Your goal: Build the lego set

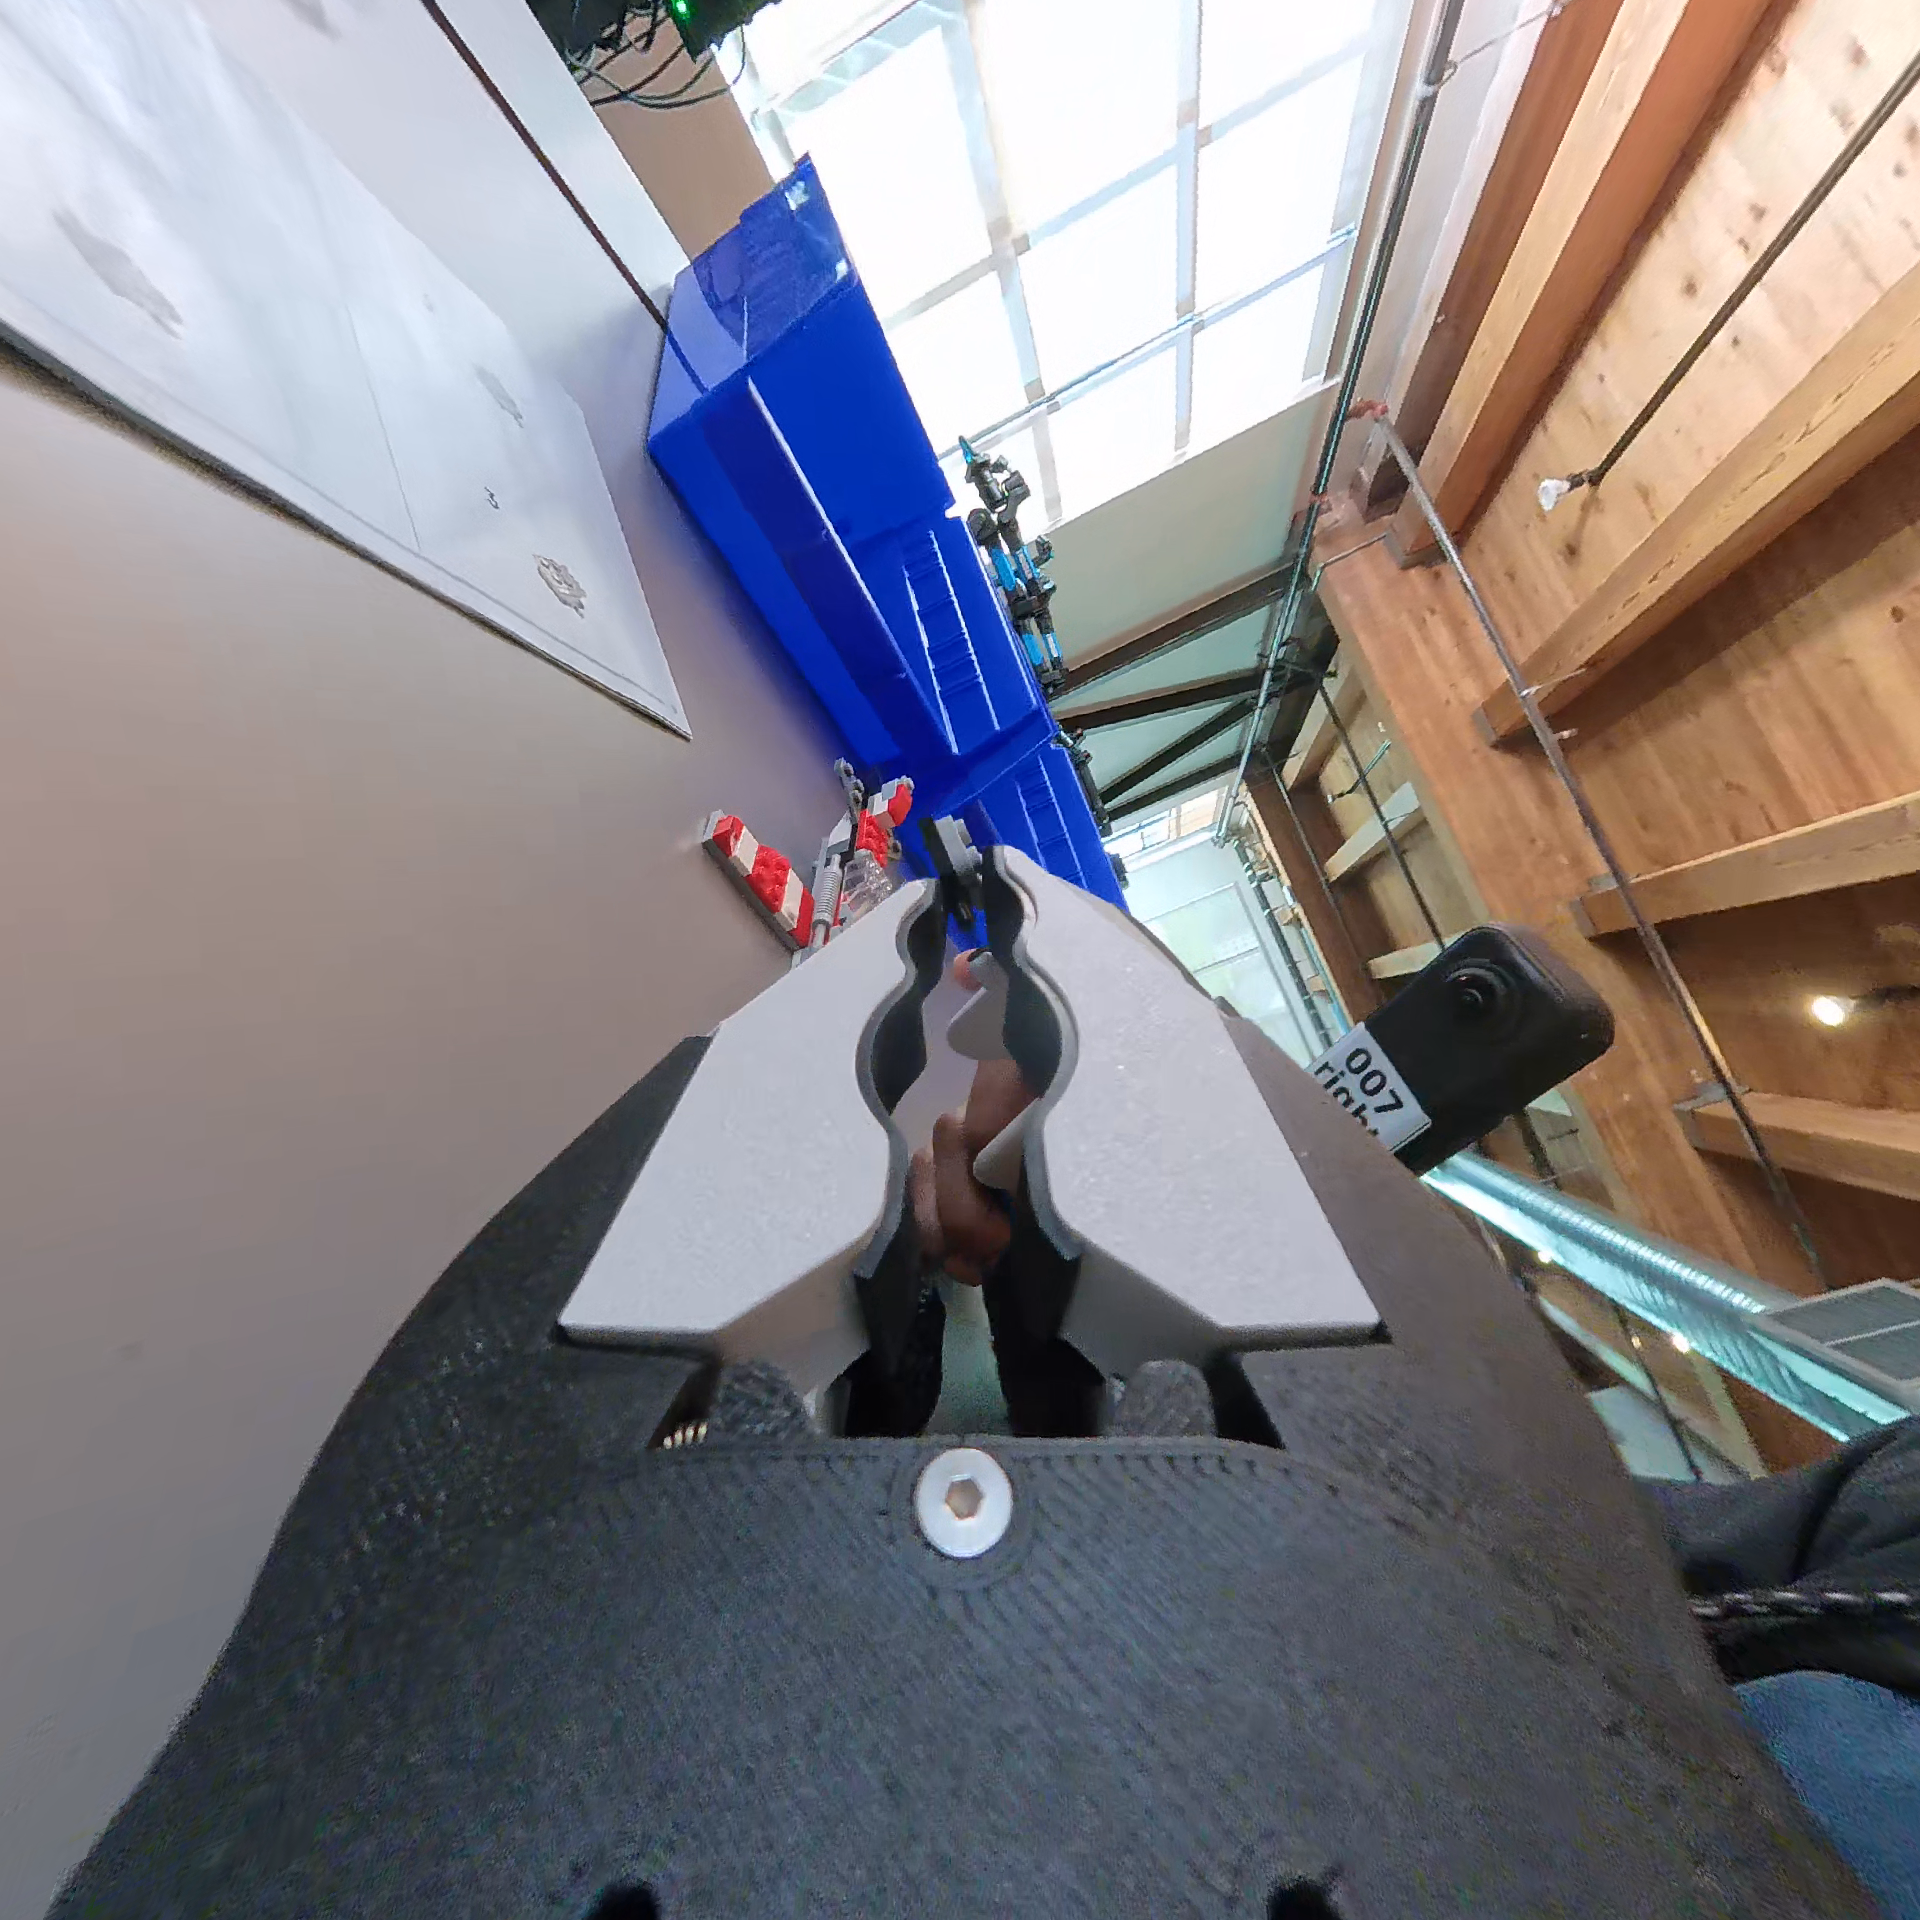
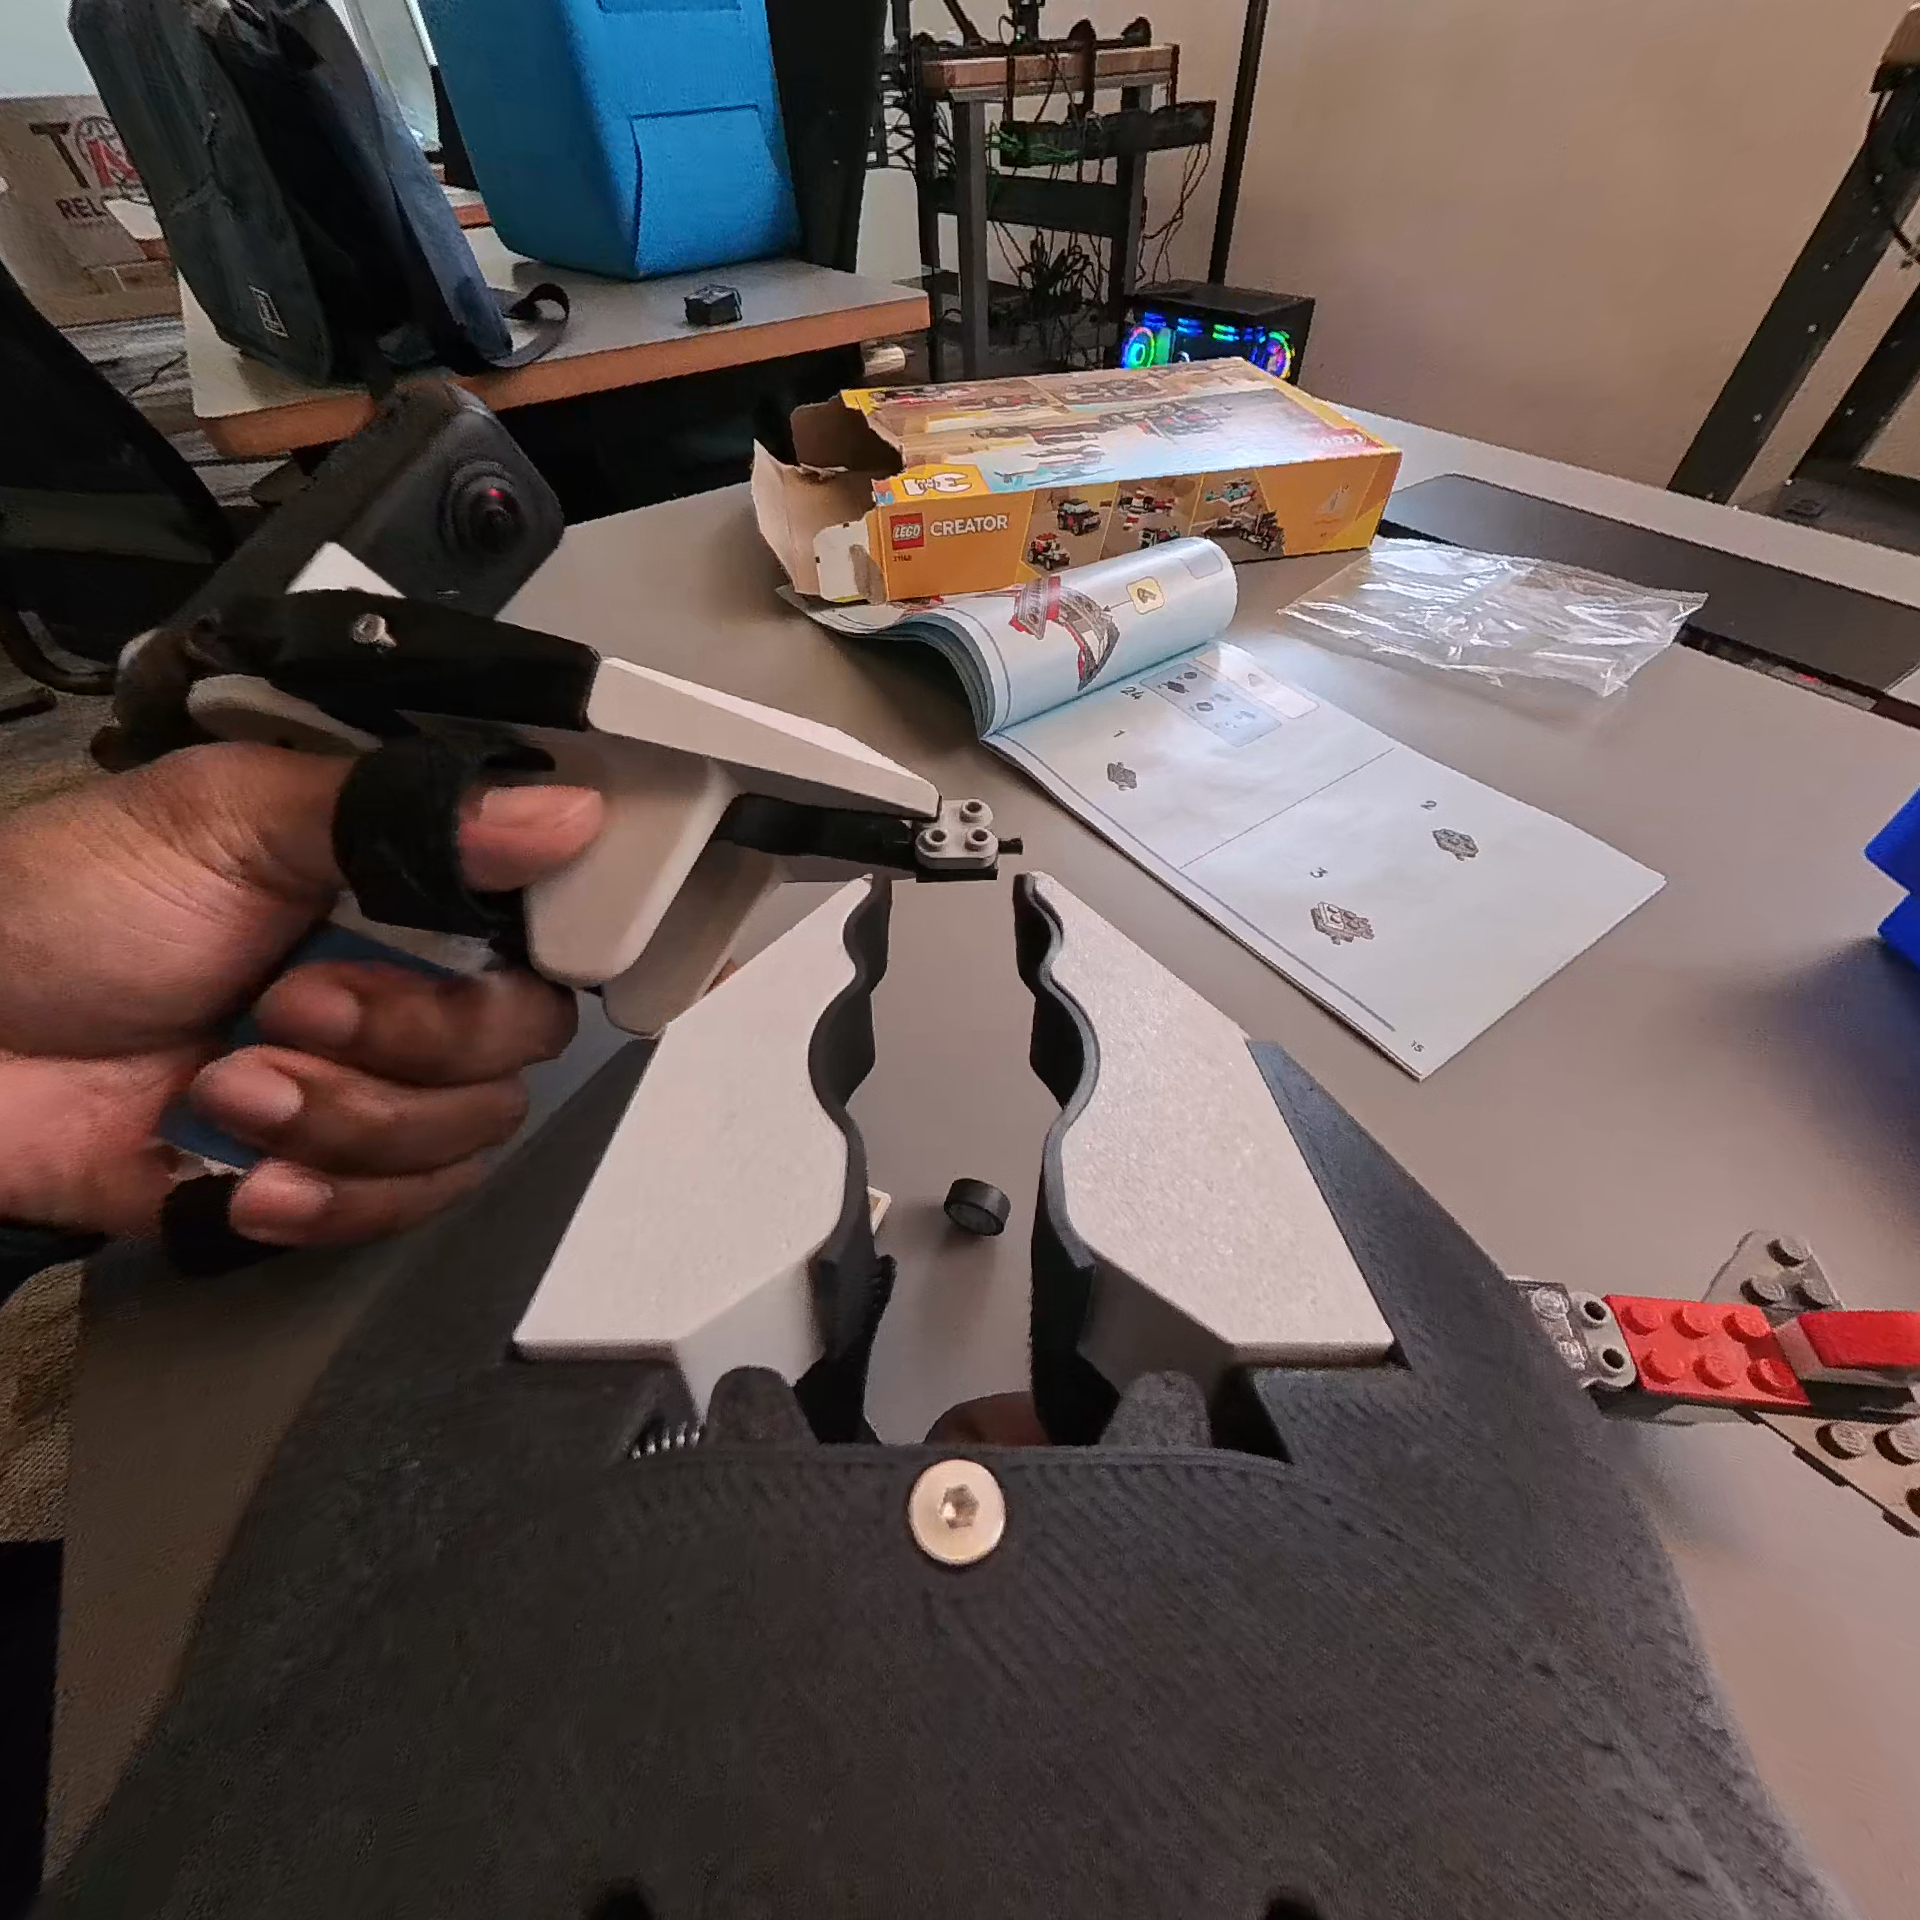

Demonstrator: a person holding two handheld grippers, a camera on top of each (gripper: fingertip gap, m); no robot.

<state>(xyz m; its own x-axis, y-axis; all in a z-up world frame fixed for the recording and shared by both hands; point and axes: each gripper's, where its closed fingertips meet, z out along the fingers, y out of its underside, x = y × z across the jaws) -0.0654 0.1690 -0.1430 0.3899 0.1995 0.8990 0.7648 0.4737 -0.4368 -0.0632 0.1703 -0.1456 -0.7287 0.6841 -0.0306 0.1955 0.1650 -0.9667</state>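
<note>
Right wrist view: left hand-held gripper (image 2: 951, 831) pinches small grey studded piece (image 2: 958, 837).

Daylight floods through the windows (image 1: 1101, 239) and blows them out — my views bend at the edges, and my hand (image 2: 260, 987) blurs softly.

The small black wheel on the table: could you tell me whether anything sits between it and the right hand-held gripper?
Nothing visible does: the black wheel lies on bare table between the open right hand-held gripper fingers.
</note>
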